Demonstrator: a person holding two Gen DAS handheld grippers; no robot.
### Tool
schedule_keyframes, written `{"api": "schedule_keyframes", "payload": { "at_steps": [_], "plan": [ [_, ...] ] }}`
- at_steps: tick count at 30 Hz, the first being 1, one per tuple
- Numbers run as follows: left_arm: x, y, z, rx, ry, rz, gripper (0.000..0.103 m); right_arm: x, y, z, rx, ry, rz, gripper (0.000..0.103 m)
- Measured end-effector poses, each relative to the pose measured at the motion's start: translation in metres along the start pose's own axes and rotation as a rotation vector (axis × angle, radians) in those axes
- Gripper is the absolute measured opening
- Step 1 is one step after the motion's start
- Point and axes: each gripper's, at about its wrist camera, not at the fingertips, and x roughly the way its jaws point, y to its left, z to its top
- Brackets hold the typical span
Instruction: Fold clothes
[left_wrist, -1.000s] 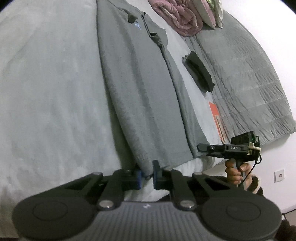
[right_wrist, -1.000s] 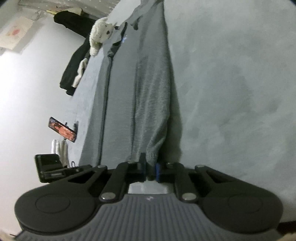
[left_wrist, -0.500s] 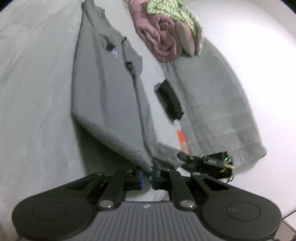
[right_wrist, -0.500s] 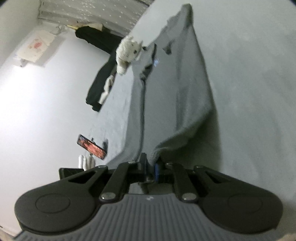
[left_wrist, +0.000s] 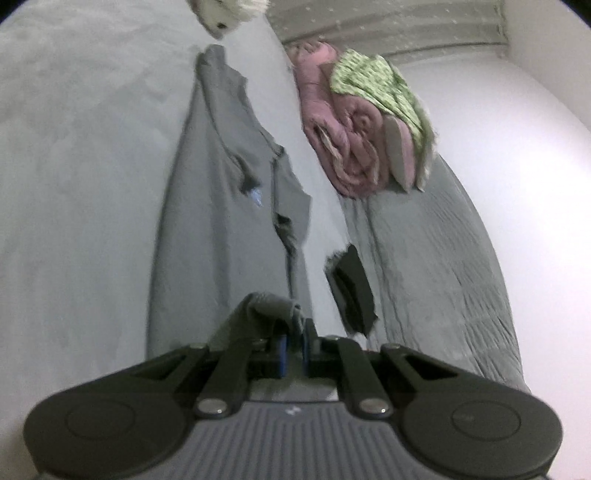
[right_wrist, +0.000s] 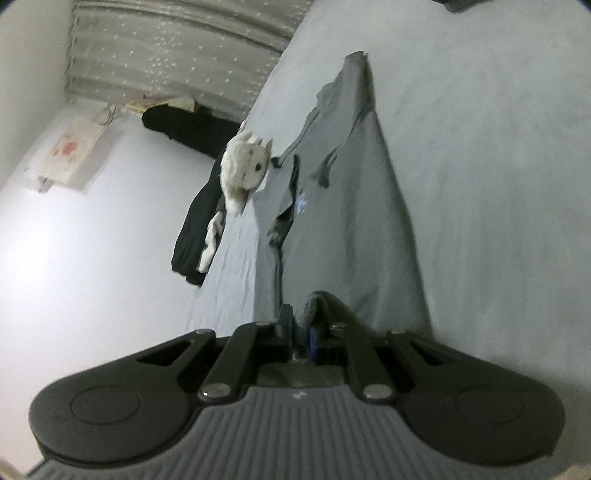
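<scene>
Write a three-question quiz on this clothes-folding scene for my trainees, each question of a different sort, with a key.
1. True or false: both the left gripper and the right gripper are shut on the grey garment.
2. Multiple choice: what lies on the rolled pink blanket? A) a green patterned cloth B) a red towel C) a book
3. Fill in: in the right wrist view, the white ____ sits left of the garment's collar.

Key: 1 true; 2 A; 3 plush toy
</scene>
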Motion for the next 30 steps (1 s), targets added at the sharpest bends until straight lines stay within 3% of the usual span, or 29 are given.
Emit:
{"api": "schedule_keyframes", "payload": {
  "at_steps": [7,9,14,19,30],
  "plan": [
    [0.018,0.021,0.022,-0.013,-0.059,0.061,0.011,0.016,-0.032,0.015,0.084,0.002,0.013,0.017],
    [0.017,0.024,0.027,-0.016,-0.081,0.058,0.027,0.014,-0.034,0.018,0.091,-0.006,0.036,0.019],
    [0.011,0.017,0.035,0.013,-0.147,0.096,0.035,0.001,-0.030,0.026,0.080,-0.064,0.072,0.041],
    [0.006,0.000,0.041,0.154,-0.165,0.193,0.035,-0.011,-0.026,0.031,0.031,-0.129,0.049,0.041],
    [0.012,-0.001,0.041,0.251,-0.089,0.267,0.035,0.005,-0.021,0.018,-0.141,-0.051,-0.098,0.040]
  ]
}}
